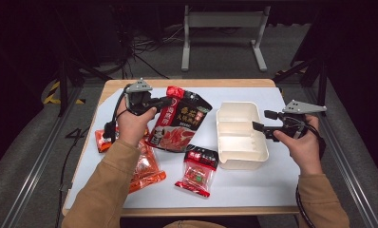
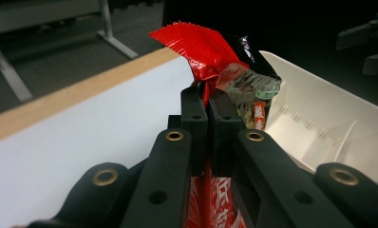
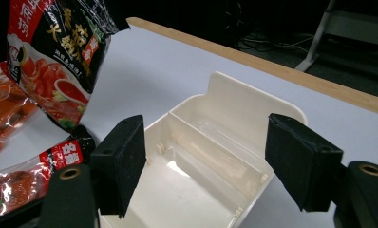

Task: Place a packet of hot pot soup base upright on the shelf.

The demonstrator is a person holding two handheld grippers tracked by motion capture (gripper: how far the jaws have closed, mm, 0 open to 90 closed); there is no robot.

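The black sauce pouch [image 1: 177, 121] hangs just left of the cream divided box [image 1: 240, 135], pinched by its red top edge so it dangles clear of the table. The left gripper [image 1: 164, 101] is clamped tight on that seal; the right gripper [image 1: 261, 121], jaws spread with nothing between them, waits at the box's right rim, probably to steady it

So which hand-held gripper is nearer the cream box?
The right. The right hand-held gripper sits at the cream box's right wall, jaws open around it. The left hand-held gripper holds the black sauce pouch left of it.
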